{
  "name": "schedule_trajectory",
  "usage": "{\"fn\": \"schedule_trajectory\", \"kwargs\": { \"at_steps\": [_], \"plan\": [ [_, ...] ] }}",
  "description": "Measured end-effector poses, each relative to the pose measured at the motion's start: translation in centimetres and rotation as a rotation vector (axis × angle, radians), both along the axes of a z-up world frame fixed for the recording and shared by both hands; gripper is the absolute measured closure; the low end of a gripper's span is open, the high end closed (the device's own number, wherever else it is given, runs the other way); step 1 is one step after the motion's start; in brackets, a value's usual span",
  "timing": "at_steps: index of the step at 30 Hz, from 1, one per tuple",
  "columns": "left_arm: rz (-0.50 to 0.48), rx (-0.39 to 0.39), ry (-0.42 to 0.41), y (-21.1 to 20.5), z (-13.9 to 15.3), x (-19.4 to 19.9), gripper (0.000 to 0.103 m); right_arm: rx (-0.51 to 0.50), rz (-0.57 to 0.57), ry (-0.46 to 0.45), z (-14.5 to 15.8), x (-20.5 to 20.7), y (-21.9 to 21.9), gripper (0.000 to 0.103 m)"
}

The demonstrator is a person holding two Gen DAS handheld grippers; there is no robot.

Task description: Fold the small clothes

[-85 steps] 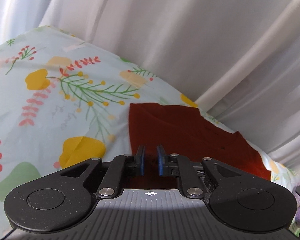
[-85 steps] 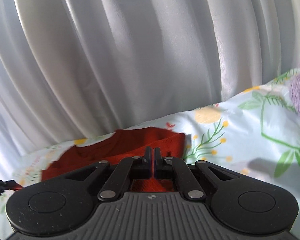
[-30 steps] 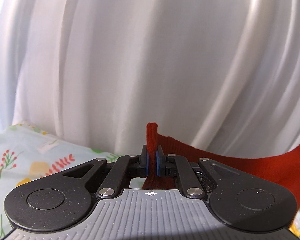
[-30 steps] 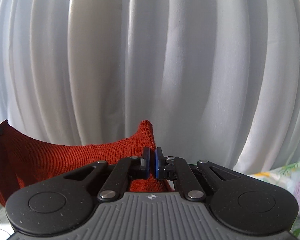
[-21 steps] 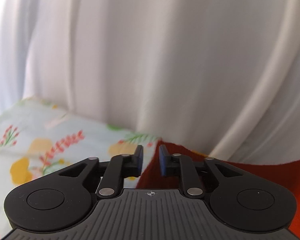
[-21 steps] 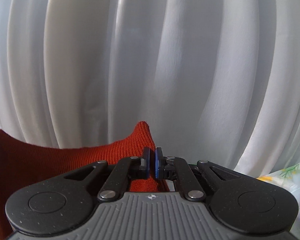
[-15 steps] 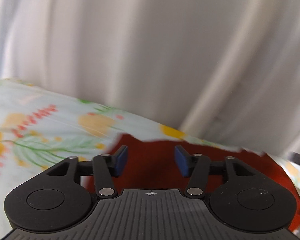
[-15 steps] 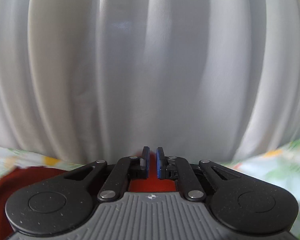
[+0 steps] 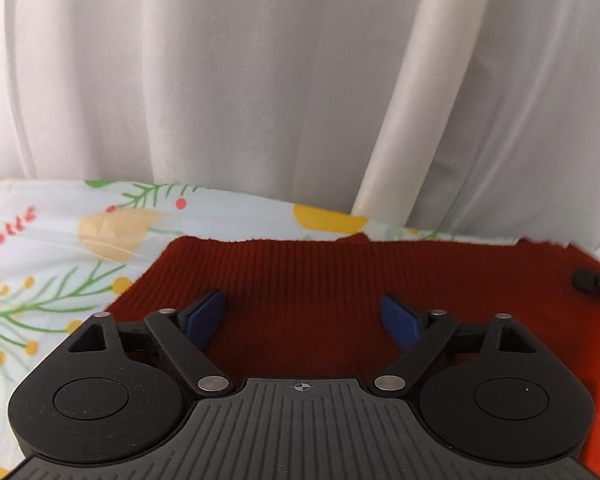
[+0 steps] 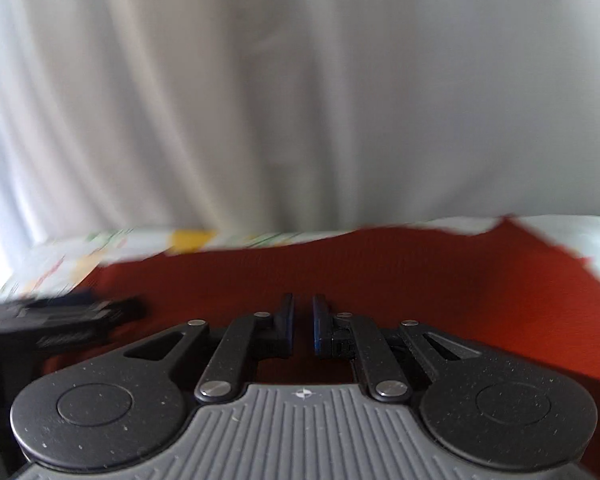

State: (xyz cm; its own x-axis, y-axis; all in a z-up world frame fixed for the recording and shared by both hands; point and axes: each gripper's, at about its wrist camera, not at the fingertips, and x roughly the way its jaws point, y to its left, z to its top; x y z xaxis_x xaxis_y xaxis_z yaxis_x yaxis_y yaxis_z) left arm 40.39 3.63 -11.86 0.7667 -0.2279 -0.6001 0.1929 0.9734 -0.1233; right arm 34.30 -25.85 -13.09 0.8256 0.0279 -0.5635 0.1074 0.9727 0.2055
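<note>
A rust-red ribbed knit garment (image 9: 312, 280) lies flat on the floral sheet (image 9: 60, 240). My left gripper (image 9: 303, 314) is wide open just above it, blue pads (image 9: 206, 314) far apart, holding nothing. In the right wrist view the same garment (image 10: 380, 272) spreads under my right gripper (image 10: 302, 320), whose jaws stand a small gap apart with no cloth between them. The left gripper's body (image 10: 60, 316) shows blurred at the left of that view. The tip of the right gripper (image 9: 596, 280) shows at the right edge of the left wrist view.
A white pleated curtain (image 9: 300, 80) hangs close behind the far edge of the surface. The light floral sheet (image 10: 100, 248) extends to the left of the garment.
Both grippers held the garment's top edge up, then lowered it onto the sheet and let go. The left jaws opened wide; the right jaws parted a little.
</note>
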Motion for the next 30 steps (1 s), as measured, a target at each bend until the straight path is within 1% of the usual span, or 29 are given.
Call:
{"fn": "schedule_trajectory", "kwargs": {
  "at_steps": [2, 3, 4, 5, 6, 7, 10, 12, 13, 14, 16, 17, 18, 19, 21, 22, 23, 25, 27, 29, 30],
  "plan": [
    [-0.007, -0.021, -0.002, 0.2, 0.0, 0.0, 0.009, 0.050, -0.085, -0.012, -0.2, -0.8, -3.9, 0.096],
    [-0.011, -0.022, -0.002, 0.1, 0.0, 0.1, 0.007, 0.060, -0.119, -0.026, -0.2, -1.3, -5.1, 0.099],
    [-0.015, -0.021, -0.002, 0.1, -0.1, 0.1, 0.006, 0.085, -0.157, -0.034, -0.2, -1.8, -6.0, 0.099],
    [-0.015, -0.019, -0.002, 0.0, 0.0, 0.0, 0.006, 0.086, -0.191, -0.034, -0.4, -2.2, -6.1, 0.099],
    [-0.015, -0.019, -0.002, 0.0, 0.0, -0.1, 0.006, 0.098, -0.205, -0.036, -0.6, -2.4, -6.2, 0.099],
    [-0.016, -0.022, -0.002, 0.0, 0.0, 0.0, 0.006, 0.092, -0.209, -0.035, -0.5, -2.4, -6.1, 0.099],
    [-0.017, -0.038, 0.000, 0.3, 0.1, -0.3, 0.007, 0.010, -0.202, -0.020, -0.2, -2.2, -4.8, 0.098],
    [-0.018, -0.048, -0.003, 0.7, 0.3, -0.6, 0.007, -0.004, -0.205, -0.017, 0.1, -2.6, -4.5, 0.097],
    [-0.015, -0.049, -0.011, 1.0, 0.4, -1.0, 0.009, -0.004, -0.211, -0.015, 0.2, -2.9, -4.5, 0.097],
    [-0.003, -0.042, -0.023, 1.3, 0.6, -1.4, 0.009, -0.013, -0.220, -0.008, 0.4, -3.0, -5.6, 0.097],
    [0.062, 0.003, -0.034, 2.4, 1.1, -2.3, 0.009, -0.085, -0.251, 0.025, 0.6, -2.4, -5.4, 0.097],
    [0.095, 0.005, -0.040, 3.3, 1.3, -3.0, 0.009, -0.100, -0.255, 0.019, 1.0, -3.1, -5.2, 0.097],
    [0.129, -0.013, -0.035, 4.4, 1.4, -3.7, 0.010, -0.087, -0.247, 0.009, 1.4, -3.9, -5.3, 0.094],
    [0.151, -0.050, -0.030, 5.6, 1.7, -4.6, 0.010, -0.048, -0.228, -0.002, 2.0, -5.1, -5.3, 0.091],
    [0.187, -0.129, -0.022, 7.8, 2.3, -6.8, 0.010, 0.051, -0.193, -0.024, 2.8, -8.0, -5.4, 0.081],
    [0.205, -0.164, -0.016, 8.7, 2.5, -8.0, 0.010, 0.093, -0.181, -0.023, 3.1, -9.6, -5.5, 0.079],
    [0.219, -0.197, -0.009, 9.4, 2.6, -9.2, 0.010, 0.128, -0.178, -0.023, 3.3, -11.1, -5.6, 0.079],
    [0.228, -0.260, 0.041, 10.4, 2.7, -11.4, 0.011, 0.178, -0.174, -0.015, 3.3, -14.2, -5.6, 0.078],
    [0.230, -0.318, 0.086, 11.1, 2.5, -13.4, 0.011, 0.176, -0.167, 0.010, 2.9, -16.3, -5.3, 0.079],
    [0.215, -0.356, 0.122, 11.3, 2.5, -14.9, 0.012, 0.096, -0.175, 0.055, 2.6, -17.4, -4.9, 0.079],
    [0.212, -0.367, 0.136, 11.3, 2.6, -15.5, 0.013, 0.062, -0.181, 0.069, 2.5, -17.9, -4.7, 0.081]
  ]
}}
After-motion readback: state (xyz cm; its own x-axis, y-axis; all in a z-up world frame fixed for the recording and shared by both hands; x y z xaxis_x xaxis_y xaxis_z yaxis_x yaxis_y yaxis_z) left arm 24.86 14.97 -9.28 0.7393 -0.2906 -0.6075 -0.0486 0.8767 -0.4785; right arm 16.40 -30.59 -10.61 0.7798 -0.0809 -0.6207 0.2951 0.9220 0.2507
